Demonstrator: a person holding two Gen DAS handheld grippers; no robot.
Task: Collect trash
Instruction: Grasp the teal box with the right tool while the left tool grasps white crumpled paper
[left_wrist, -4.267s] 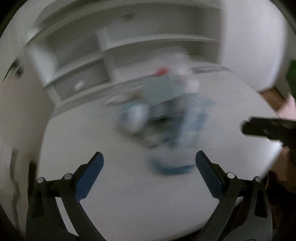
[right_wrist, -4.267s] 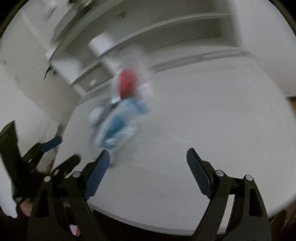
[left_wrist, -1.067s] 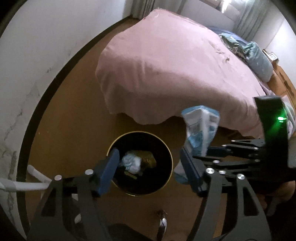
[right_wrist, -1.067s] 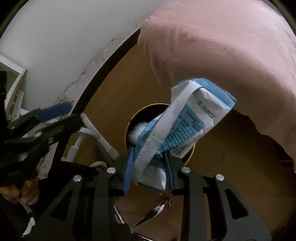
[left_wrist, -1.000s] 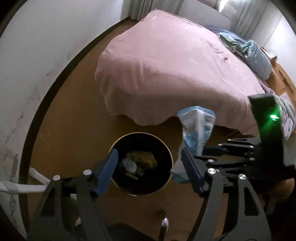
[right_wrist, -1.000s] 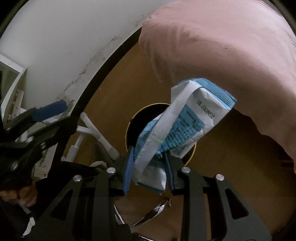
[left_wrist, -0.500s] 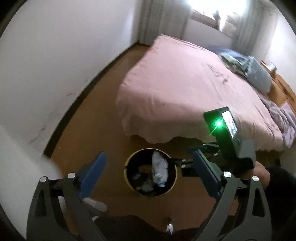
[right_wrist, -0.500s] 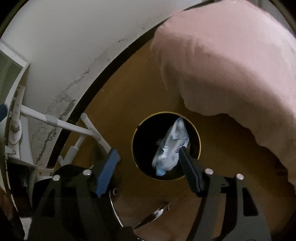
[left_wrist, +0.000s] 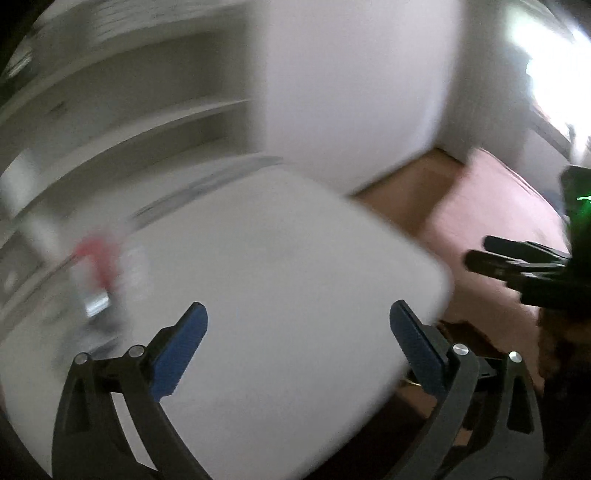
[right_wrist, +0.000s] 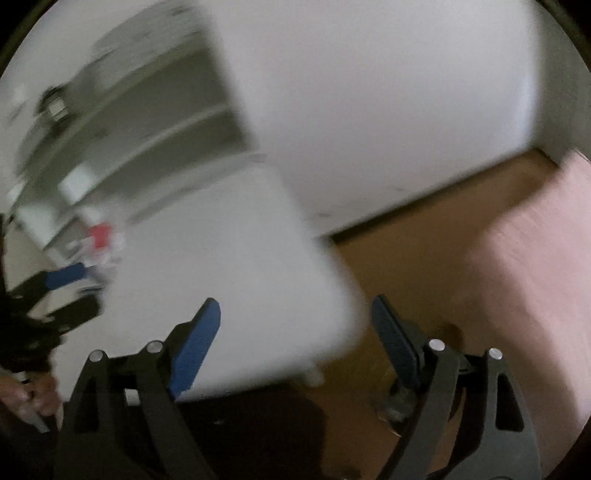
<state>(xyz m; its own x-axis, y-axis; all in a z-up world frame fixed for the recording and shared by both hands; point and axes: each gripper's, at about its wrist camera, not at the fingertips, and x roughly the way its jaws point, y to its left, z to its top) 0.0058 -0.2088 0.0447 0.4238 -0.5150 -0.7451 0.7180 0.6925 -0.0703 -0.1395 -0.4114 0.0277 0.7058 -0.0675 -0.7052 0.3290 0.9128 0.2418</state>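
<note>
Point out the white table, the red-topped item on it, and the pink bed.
white table (left_wrist: 280, 280), left wrist view, bare middle of the top.
red-topped item (right_wrist: 100, 236), right wrist view, its blurred red part.
pink bed (right_wrist: 524, 280), right wrist view, the cover's near side.

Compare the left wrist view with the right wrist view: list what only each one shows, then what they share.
Only the left wrist view shows a bright window and the right gripper's green light.

Only the right wrist view shows the person's hand and a dark blurred object on the shelf.

Both show the white table, blurred red-and-white clutter, shelving, wood floor, pink bed, and both grippers, left gripper and right gripper, open and empty.
</note>
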